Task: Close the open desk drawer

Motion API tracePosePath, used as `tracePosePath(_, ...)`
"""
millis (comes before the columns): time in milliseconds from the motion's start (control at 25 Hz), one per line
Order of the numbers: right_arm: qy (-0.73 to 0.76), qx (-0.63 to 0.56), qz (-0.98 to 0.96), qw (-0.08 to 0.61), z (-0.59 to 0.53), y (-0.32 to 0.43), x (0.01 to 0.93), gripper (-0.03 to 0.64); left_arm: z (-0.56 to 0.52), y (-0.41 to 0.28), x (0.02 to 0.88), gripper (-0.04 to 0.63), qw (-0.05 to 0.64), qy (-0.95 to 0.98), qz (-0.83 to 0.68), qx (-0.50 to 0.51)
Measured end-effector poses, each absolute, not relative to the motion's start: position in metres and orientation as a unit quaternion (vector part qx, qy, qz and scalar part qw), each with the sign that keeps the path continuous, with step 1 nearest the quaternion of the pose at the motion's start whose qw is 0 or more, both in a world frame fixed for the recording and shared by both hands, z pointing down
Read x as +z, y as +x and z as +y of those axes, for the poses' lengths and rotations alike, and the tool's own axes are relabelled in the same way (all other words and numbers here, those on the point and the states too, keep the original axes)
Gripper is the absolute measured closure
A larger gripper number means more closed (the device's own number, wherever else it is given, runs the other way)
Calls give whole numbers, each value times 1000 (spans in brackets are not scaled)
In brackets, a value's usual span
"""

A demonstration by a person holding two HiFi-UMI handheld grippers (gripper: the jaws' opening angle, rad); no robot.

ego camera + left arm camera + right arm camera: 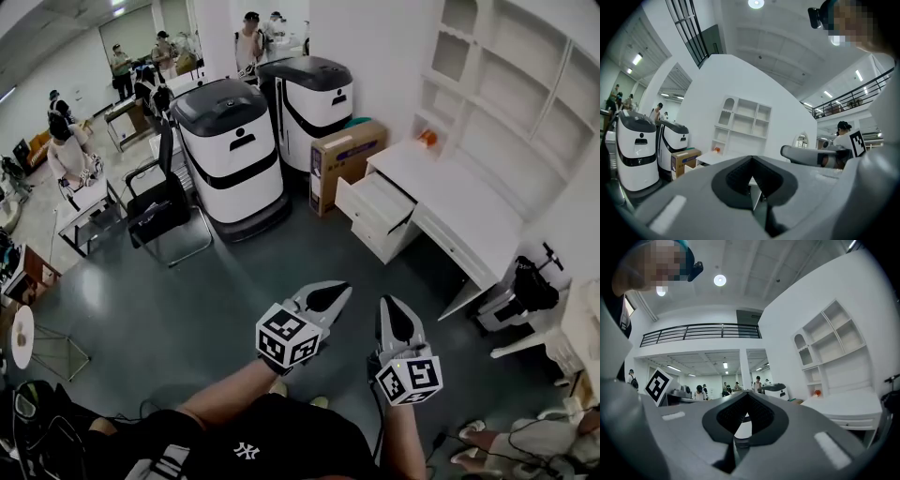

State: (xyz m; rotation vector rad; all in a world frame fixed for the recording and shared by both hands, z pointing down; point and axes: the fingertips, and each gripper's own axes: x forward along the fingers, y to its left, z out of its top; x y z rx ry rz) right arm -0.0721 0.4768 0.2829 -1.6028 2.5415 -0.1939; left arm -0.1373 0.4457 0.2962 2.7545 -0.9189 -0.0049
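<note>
A black chair (164,211) stands left, then two white machines (230,159), then a box (345,155) just beside the drawer (375,206), which juts open from the desk (459,202). Nearer, over grey floor (216,300), the left gripper (343,290) and right gripper (389,302) have jaws together, holding nothing, well apart from the drawer

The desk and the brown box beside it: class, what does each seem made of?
Desk: probably painted wood or laminated board; smooth matte white, flat panelled drawer fronts. Box: cardboard by its look; dull brown faces, one printed side.
</note>
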Motion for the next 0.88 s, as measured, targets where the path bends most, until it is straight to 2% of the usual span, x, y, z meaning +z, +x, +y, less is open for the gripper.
tracePosePath(880,-543,-89,831,86,429,-5,304,594,380,-86,308,595,110,942,-317,4)
